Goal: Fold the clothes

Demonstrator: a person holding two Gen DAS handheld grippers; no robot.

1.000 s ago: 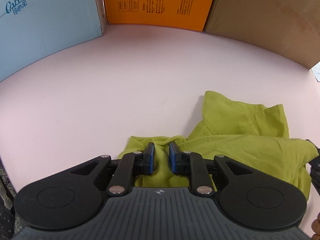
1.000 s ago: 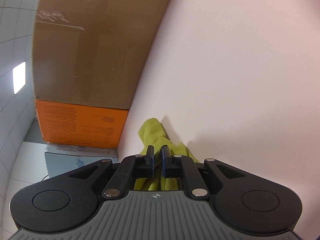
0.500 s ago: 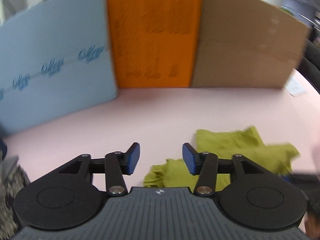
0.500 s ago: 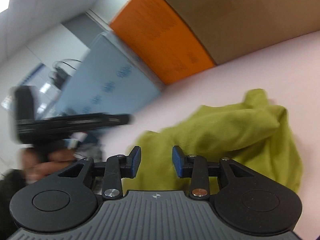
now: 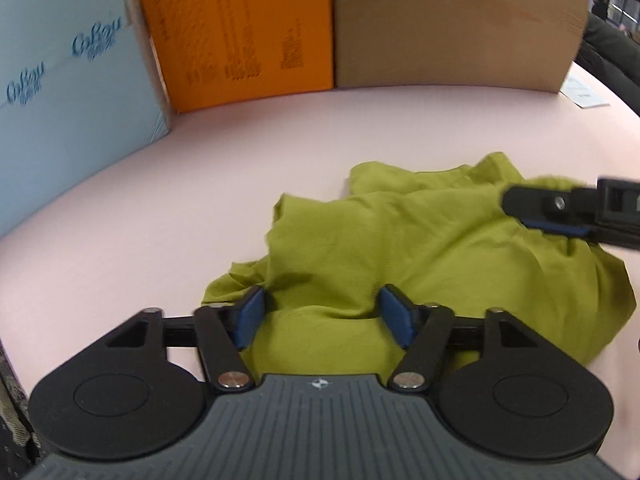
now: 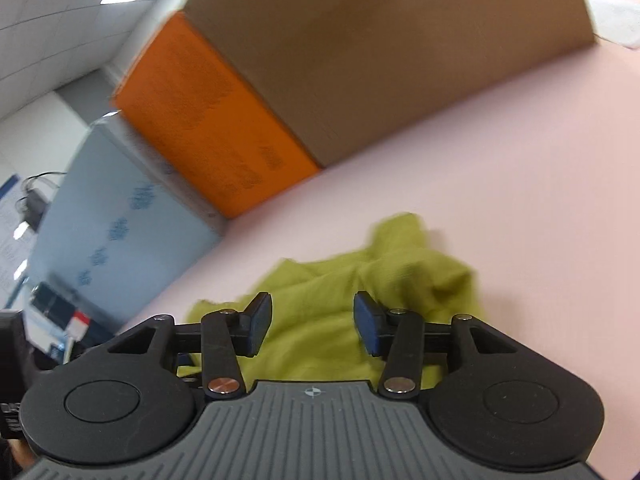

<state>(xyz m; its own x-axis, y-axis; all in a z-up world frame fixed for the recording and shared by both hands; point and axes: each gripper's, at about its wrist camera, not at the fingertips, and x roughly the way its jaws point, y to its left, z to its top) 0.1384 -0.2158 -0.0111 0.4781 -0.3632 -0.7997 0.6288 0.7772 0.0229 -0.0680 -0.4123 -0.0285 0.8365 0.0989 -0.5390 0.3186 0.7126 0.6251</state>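
Note:
An olive-green garment [image 5: 400, 248] lies crumpled in a heap on the pink table [image 5: 200, 184]. My left gripper [image 5: 322, 314] is open just above the heap's near edge, holding nothing. My right gripper [image 6: 312, 322] is open above the heap's other side, with the garment [image 6: 360, 280] below and beyond its fingers. The right gripper also shows in the left wrist view [image 5: 560, 212], coming in from the right over the cloth.
A light blue box [image 5: 72, 80], an orange box [image 5: 240, 28] and a brown cardboard box [image 5: 452, 24] stand in a row along the far side of the table. A paper sheet [image 5: 584, 94] lies at the far right.
Both grippers were shut on the garment a second ago. Both have opened and let it go, and it now lies in a crumpled heap. The right gripper has swung level over it.

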